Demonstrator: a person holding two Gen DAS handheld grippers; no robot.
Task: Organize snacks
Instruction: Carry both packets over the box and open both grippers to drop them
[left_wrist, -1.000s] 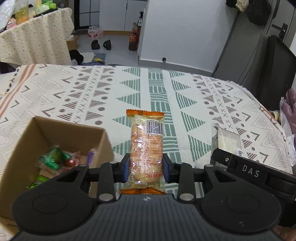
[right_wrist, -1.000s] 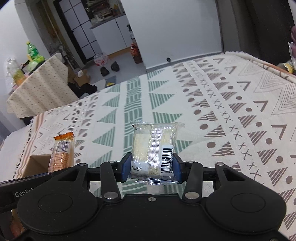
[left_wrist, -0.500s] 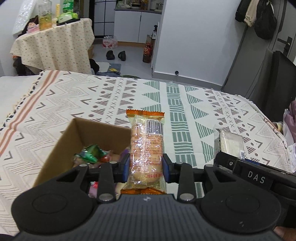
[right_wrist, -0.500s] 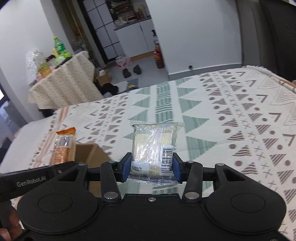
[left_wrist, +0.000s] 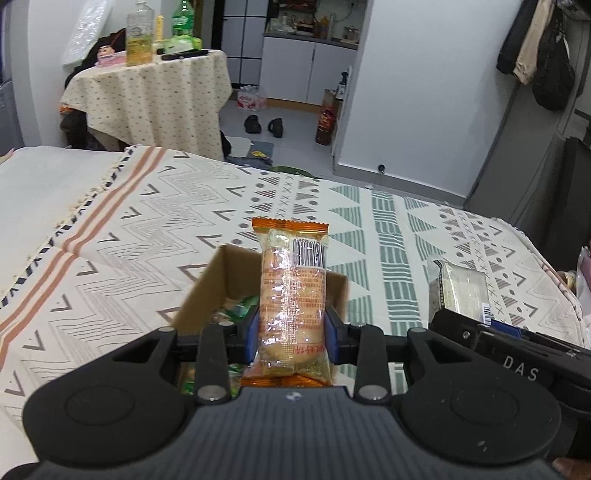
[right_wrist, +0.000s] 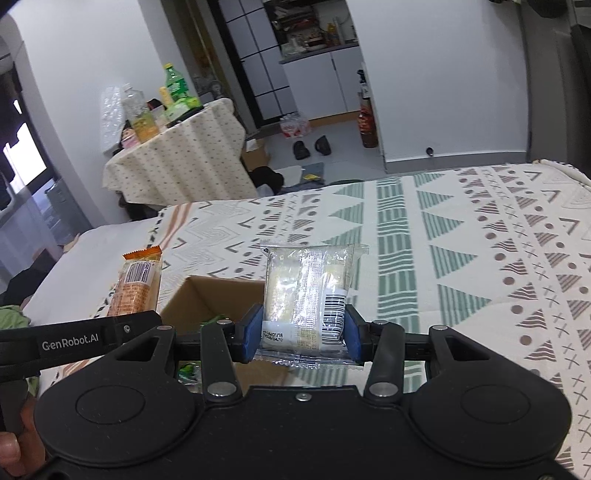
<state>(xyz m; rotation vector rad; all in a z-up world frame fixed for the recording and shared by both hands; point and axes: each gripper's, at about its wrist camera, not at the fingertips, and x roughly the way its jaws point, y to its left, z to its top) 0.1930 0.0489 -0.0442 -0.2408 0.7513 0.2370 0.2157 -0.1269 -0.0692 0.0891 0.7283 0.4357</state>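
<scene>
The left gripper (left_wrist: 291, 334) is clamped on an orange pack (left_wrist: 291, 295), pinched upright between its blue pads (left_wrist: 252, 334) with the barcode end up and the crimped orange edge at the top. Just beyond and below the pack sits an open cardboard box (left_wrist: 207, 284) on the patterned cloth (left_wrist: 129, 236); green wrappers (left_wrist: 236, 306) lie inside it, partly hidden by the fingers.

The right gripper (right_wrist: 301, 334) grips a clear pack (right_wrist: 306, 291) of pale biscuits, also upright, barcode at its lower right. From this view the box (right_wrist: 207, 295) lies near left of the clear pack, and the orange pack (right_wrist: 136, 284) shows further left above the left gripper's arm. In the left view the clear pack (left_wrist: 458, 291) appears at right, above the right gripper's body.

Both packs are held in the air, near the box, neither touching the cloth. A table (left_wrist: 155, 99) with bottles (left_wrist: 139, 33) stands far left.
</scene>
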